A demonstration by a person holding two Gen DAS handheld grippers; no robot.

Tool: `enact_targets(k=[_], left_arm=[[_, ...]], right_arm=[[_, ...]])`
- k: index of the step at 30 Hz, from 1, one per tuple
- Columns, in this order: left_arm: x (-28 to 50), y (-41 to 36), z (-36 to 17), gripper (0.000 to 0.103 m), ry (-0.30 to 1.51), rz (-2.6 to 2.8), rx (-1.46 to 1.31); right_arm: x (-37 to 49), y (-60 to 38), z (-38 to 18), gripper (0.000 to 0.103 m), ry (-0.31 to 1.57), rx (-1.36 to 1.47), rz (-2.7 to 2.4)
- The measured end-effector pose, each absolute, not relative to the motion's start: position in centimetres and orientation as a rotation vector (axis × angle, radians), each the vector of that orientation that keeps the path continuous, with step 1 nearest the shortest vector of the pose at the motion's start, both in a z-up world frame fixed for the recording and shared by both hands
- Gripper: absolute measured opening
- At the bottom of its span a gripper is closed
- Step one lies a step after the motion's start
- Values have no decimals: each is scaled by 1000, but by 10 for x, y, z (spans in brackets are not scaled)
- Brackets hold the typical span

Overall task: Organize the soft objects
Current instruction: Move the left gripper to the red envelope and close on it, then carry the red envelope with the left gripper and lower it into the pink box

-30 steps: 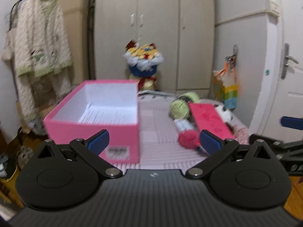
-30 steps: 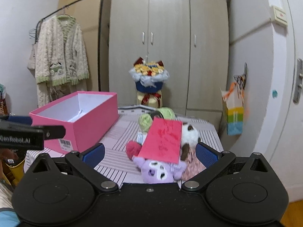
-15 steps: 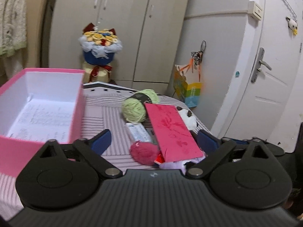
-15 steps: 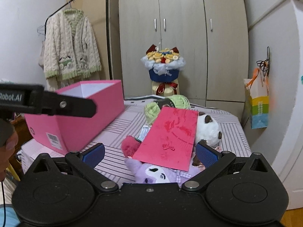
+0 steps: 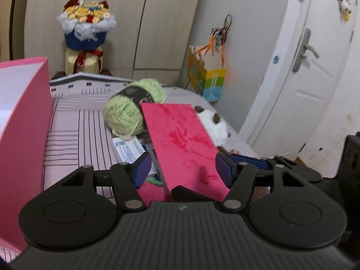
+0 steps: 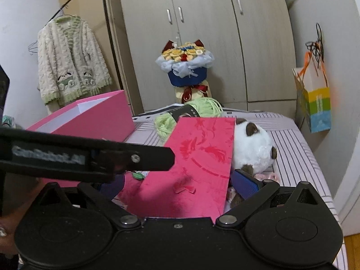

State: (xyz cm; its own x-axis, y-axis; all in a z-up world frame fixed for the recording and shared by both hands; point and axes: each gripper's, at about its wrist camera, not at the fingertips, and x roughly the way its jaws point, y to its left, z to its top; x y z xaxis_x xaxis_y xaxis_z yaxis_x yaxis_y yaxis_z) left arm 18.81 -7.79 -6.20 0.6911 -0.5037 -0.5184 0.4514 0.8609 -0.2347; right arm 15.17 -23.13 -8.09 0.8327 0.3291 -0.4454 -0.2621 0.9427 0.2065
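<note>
With my left gripper (image 5: 182, 168) straddling the near end of the red card (image 5: 180, 139), I have just been closing its jaws, and the blue pads (image 5: 141, 168) sit either side of the card, not yet pressing on it. My right gripper (image 6: 177, 186) hangs just beside it, jaws spread and empty as far as I can tell, since the left tool crosses its left pad. The card lies tilted over the heap, so I judge it wants pinching by its edges and lifting clear before any soft thing comes out. Under it lies something pink (image 5: 150, 193), maybe yarn; the view is too poor to say. Just beyond lie a paper packet (image 5: 128, 148), the green yarn ball (image 5: 123, 117) and the white plush (image 6: 249, 148). The pink box (image 6: 90, 121), open on the left, looks the likely destination.
</note>
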Motion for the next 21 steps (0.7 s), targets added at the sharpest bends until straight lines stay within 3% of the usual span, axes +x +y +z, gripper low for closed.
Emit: enact_targets(k=[3,5,8,21], left_arm=[[196,-82,-68,62,635,-529,-84],[200,-83,-72,54,663,-548,-101],[203,-84,-76,47,699,-564,-127],[188,-76,-60,47,683,-555,-149]], right_arm=[[158,-232,-86,103,525,156,318],[162,-232,-88,102,547,155,313],[165,-233,-90,91,554,172,309],[151,-229,-70,85,536,186,298]])
